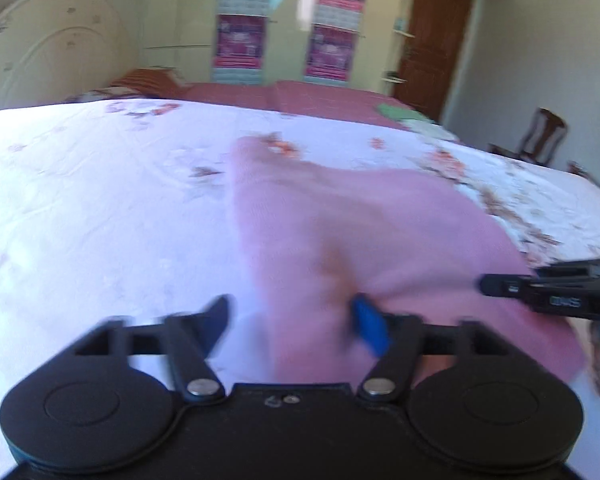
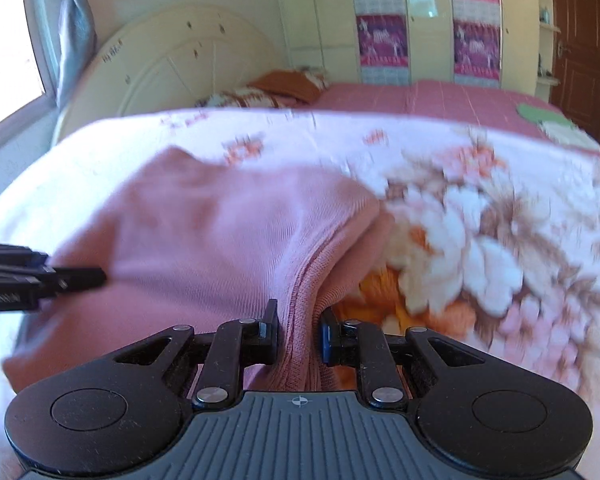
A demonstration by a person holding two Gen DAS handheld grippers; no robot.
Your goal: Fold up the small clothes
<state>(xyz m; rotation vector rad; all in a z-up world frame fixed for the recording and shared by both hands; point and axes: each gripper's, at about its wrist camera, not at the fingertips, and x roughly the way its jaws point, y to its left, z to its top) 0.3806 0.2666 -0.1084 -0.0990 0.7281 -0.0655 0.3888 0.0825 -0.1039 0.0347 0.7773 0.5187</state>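
Both grippers work low over a pink garment [image 2: 220,236] spread on a bed covered by a white flowered sheet [image 1: 92,200]. From the right wrist view, the right gripper [image 2: 299,330] has its two fingers close together with a ribbed hem of the pink garment pinched up between them, the cloth rising in a ridge from the pads toward the middle of the garment; one pad [image 2: 326,340] is blue. From the left wrist view, the left gripper [image 1: 296,322] stands with its fingers spread wide apart over the near edge of the same garment, gripping nothing; its blue pad [image 1: 370,326] lies against the pink cloth while the other finger hangs over the bare sheet, and motion blur smears both. Each gripper shows in the other's camera as a dark bar coming in level from the side, its tip over the garment. White lettering sits on the right gripper's side in the left wrist view, but it is blurred and cannot be read. On the far wardrobe [image 2: 424,20], pink and purple panels [image 2: 376,20] carry print too small and soft to read. A brown door [image 1: 436,40] stands at the right.
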